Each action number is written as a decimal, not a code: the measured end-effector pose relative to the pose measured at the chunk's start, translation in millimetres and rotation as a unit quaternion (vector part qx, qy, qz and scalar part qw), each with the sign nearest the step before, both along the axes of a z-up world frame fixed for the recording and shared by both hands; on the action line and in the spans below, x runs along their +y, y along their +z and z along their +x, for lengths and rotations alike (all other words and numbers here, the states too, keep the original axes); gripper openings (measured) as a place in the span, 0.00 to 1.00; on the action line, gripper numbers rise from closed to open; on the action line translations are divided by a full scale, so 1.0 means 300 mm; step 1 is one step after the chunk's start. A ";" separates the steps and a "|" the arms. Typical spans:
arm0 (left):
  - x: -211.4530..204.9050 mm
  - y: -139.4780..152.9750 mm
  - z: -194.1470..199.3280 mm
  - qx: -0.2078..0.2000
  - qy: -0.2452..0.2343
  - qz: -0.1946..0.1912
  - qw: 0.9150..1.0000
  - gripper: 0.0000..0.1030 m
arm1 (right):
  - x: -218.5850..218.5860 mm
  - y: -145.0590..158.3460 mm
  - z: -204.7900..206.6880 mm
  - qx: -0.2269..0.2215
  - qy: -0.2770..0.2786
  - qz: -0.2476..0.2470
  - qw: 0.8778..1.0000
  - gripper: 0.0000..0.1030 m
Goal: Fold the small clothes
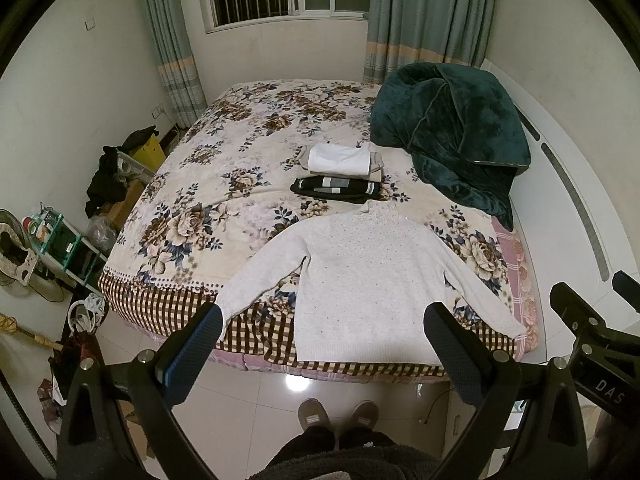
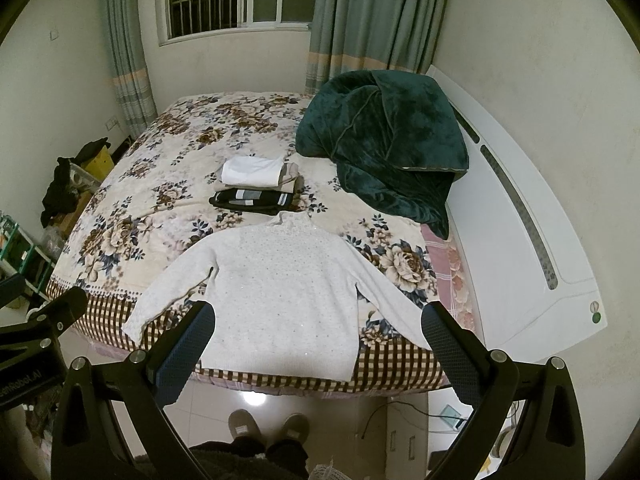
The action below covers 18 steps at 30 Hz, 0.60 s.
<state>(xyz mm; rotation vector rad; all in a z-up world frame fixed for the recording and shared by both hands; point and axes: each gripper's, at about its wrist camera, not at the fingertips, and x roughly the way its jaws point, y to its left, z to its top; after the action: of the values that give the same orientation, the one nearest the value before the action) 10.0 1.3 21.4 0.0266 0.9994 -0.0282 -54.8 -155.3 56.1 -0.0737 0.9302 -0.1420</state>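
Note:
A small white knit sweater [image 1: 356, 272] lies flat on the bed, collar away from me, both sleeves spread out, hem at the bed's near edge. It shows the same way in the right wrist view [image 2: 280, 300]. My left gripper [image 1: 324, 320] is open and empty, held above the floor in front of the hem. My right gripper [image 2: 318, 322] is open and empty too, just short of the hem. Behind the collar lie a folded black striped garment [image 1: 336, 189] and a folded white piece on a beige one [image 1: 342, 160].
The bed has a floral cover [image 1: 224, 184] with a checked border. A dark green blanket [image 1: 452, 128] is heaped at the far right. A white headboard [image 2: 532, 232] runs along the right. Clutter and shelves [image 1: 60, 236] stand on the left floor. My slippers [image 1: 338, 416] are on the tiles.

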 end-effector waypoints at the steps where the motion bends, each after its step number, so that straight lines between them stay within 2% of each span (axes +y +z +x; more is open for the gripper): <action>1: 0.000 -0.004 -0.005 0.000 0.000 0.001 1.000 1.00 | 0.000 0.000 0.000 0.000 0.000 0.000 1.000 1.00; 14: 0.006 -0.009 -0.010 0.001 -0.002 -0.002 1.000 1.00 | 0.014 -0.002 0.032 0.005 0.000 0.002 1.000 1.00; 18: -0.011 -0.049 0.049 -0.004 -0.012 0.017 1.000 1.00 | 0.018 -0.038 0.067 0.017 -0.013 0.015 1.000 1.00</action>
<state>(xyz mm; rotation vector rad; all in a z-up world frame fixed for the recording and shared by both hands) 24.7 -2.0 6.8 0.0696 0.9921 -0.0336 -34.7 -149.9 44.6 -0.0363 0.9680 -0.1516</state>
